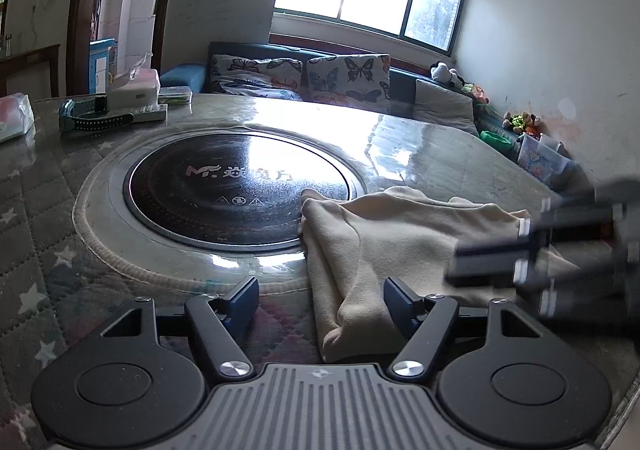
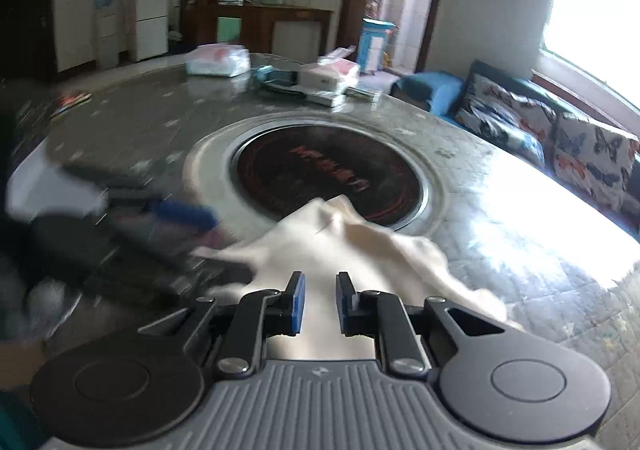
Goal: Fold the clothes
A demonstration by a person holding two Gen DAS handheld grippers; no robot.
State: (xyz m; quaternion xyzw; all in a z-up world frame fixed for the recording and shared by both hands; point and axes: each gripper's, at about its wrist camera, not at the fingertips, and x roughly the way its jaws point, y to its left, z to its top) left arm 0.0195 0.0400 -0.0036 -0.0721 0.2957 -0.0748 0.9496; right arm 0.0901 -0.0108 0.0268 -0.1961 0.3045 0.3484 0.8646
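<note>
A cream-coloured garment (image 1: 400, 234) lies bunched on the round table, its far edge over the rim of the black hotplate (image 1: 240, 189). My left gripper (image 1: 322, 296) is open wide just above the garment's near edge, which lies between the fingers. My right gripper (image 2: 320, 296) is partly open, with the cream garment (image 2: 340, 242) lying under and between its fingers; no pinch on the cloth shows. The right gripper shows blurred in the left wrist view (image 1: 532, 246), over the garment's right side. The left gripper shows blurred in the right wrist view (image 2: 172, 213).
The table (image 1: 420, 145) has a quilted, glass-covered top. At its far side lie a tissue box (image 1: 134, 89), a watch strap (image 1: 96, 119) and a plastic bag (image 2: 218, 59). A sofa with butterfly cushions (image 1: 348, 77) stands beyond the table.
</note>
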